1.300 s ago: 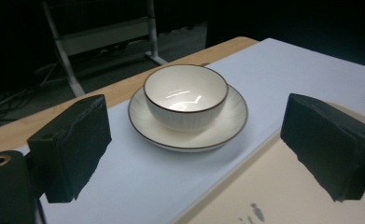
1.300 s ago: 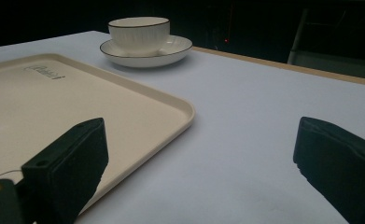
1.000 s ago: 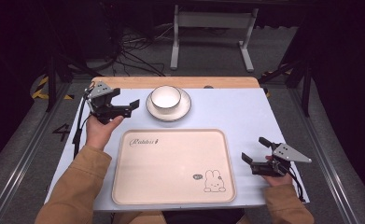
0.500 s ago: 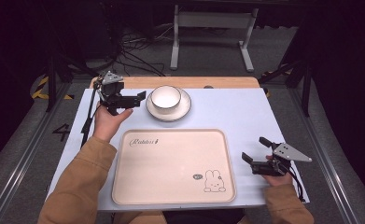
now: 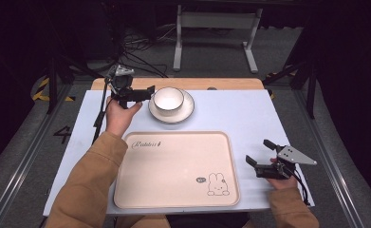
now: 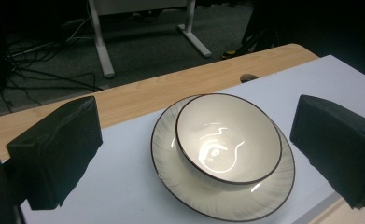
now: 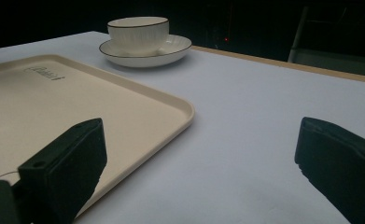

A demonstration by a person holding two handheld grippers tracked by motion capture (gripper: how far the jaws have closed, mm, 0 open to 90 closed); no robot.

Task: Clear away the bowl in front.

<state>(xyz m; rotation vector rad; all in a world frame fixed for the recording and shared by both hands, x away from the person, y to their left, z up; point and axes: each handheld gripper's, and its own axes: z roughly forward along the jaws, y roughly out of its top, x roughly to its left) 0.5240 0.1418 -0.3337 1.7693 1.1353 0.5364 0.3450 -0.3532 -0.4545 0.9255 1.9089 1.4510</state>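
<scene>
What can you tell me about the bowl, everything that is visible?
The bowl is round, glossy and cream-white, apparently ceramic, with a thin dark rim line. It stands upright and empty on a matching saucer, off-centre toward one edge, beyond the tray. The open left gripper points at it without touching.

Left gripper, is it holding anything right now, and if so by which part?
Nothing is held. The left gripper has open jaws just short of the bowl, which sits on its saucer, untouched. Its jaws have just been opening.
</scene>
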